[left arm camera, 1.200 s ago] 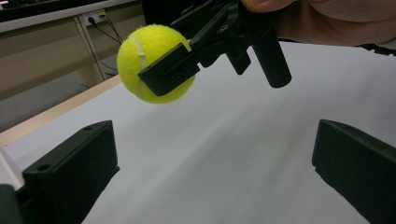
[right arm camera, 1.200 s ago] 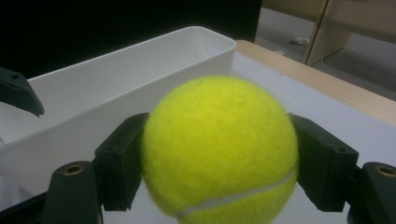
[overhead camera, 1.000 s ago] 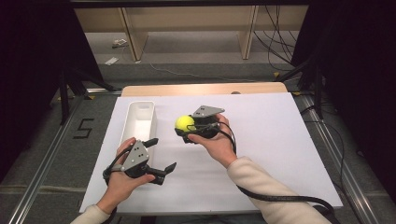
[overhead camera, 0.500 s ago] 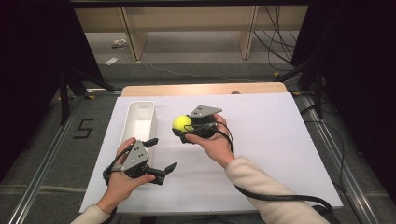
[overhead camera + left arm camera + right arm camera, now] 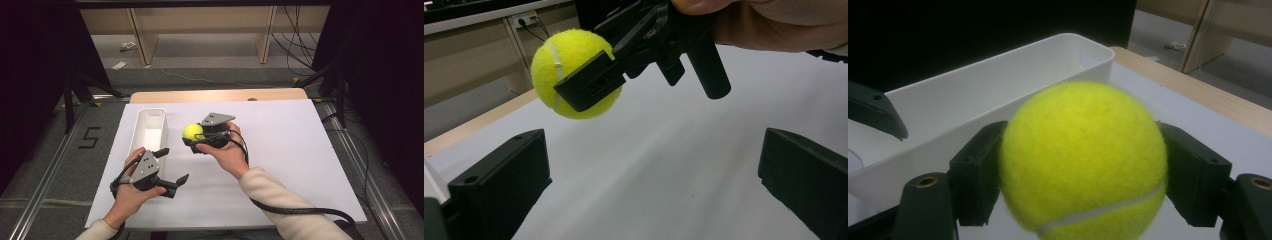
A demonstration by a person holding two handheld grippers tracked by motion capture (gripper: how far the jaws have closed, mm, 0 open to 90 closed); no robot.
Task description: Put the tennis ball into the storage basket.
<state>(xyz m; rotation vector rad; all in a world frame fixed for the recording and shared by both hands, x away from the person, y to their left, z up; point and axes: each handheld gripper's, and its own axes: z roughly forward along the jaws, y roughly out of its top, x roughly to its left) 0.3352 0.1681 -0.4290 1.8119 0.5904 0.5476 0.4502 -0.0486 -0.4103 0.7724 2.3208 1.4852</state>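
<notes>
With my right gripper (image 5: pixel 192 141) clamped on the tennis ball (image 5: pixel 192 131), both jaws press the ball's sides in the right gripper view; it's lifted off the white table (image 5: pixel 300 150), not touching it. The ball (image 5: pixel 1083 160) blocks most of what's ahead of those jaws, and its bottom edge is cut off by the frame. Just beyond it sits the white bin (image 5: pixel 998 95), long side toward me; its inside floor is hidden by the near wall from here. High view shows the bin (image 5: pixel 148 131) interior, too washed out to tell any contents.

Left gripper (image 5: pixel 172 167) is wide open, nothing between the jaws, held low near the table, close beside the bin's near end. In its own view the ball (image 5: pixel 574 75) is up ahead and to the left, partly covered by one right jaw; the far jaw is hidden behind the ball. Dark tip at the left edge of the right gripper view looks like a left jaw, can't confirm. My right hand (image 5: pixel 225 152) covers most of the right gripper's body from above.
</notes>
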